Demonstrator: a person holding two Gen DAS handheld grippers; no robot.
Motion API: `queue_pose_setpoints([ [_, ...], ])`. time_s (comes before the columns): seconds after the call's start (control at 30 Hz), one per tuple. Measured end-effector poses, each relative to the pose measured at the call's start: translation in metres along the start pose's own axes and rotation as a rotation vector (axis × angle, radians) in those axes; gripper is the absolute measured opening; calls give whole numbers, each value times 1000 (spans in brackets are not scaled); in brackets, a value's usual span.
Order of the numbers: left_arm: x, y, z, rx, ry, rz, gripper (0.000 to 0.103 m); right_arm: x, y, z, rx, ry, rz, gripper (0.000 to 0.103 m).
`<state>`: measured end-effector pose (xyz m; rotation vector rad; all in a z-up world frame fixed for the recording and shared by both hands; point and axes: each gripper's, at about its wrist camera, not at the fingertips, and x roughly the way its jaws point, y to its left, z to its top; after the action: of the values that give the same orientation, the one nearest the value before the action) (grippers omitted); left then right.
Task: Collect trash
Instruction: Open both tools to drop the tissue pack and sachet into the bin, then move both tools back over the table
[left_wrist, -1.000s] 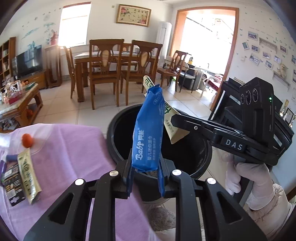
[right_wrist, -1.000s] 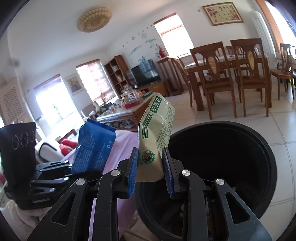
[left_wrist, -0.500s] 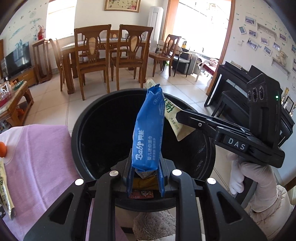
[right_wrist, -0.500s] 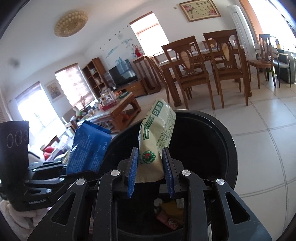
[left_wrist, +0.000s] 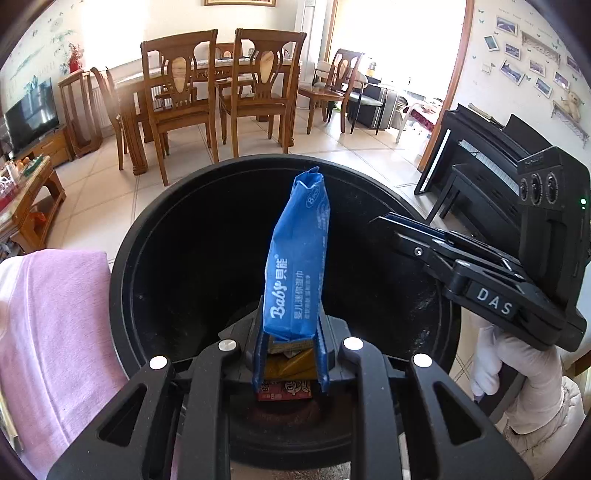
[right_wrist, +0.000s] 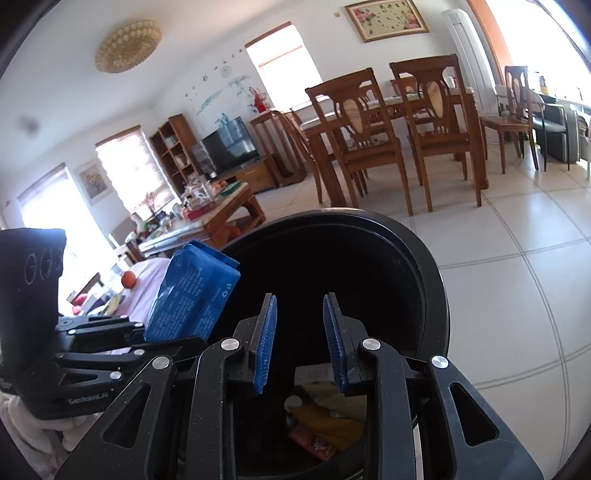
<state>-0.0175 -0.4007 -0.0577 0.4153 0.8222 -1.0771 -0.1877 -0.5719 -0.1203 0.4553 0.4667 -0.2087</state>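
A home's living-dining room: wooden dining table (right_wrist: 391, 107) with chairs (left_wrist: 177, 92), TV (right_wrist: 231, 146), piano (left_wrist: 480, 162).

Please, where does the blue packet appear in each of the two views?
Left wrist: the blue packet stands upright at centre, clamped in the left gripper.
Right wrist: the same packet is left of centre, beside the open right gripper.
Shared landmark: the black bin behind it.

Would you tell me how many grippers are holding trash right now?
1. The left gripper clamps the blue wipes packet above the black bin; the right gripper is open and empty over it.
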Motion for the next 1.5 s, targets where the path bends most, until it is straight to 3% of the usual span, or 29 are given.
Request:
queue_pose_setpoints([
  [0.3, 0, -4, -3, 17, 11, 24, 25, 0, 2, 1, 7, 6, 4, 28],
  [0.37, -3, -4, -3, 18, 3, 20, 32, -1, 3, 2, 5, 4, 0, 30],
  [0.47, -12, -6, -5, 23, -29, 32, 49, -4, 6, 3, 13, -6, -4, 44],
  [0.53, -19, -5, -7, 19, -53, 37, 74, -6, 9, 4, 22, -14, -9, 63],
  [0.6, -29, -5, -11, 15, -88, 47, 85, -6, 12, 5, 33, -14, -14, 76],
  [0.73, -48, -4, -17, 32, -126, 79, 98, -5, 24, 6, 22, -4, -17, 79],
  [1.1, -96, 39, -42, -49, -184, 160, 98, 16, 79, 9, -34, 25, -13, 87],
  [1.2, -109, 62, -50, -104, -189, 180, 98, 23, 98, 11, -36, 21, 23, 98],
  [1.5, -158, 151, -85, -283, -227, 265, 98, 58, 181, 13, -103, 75, 105, 98],
])
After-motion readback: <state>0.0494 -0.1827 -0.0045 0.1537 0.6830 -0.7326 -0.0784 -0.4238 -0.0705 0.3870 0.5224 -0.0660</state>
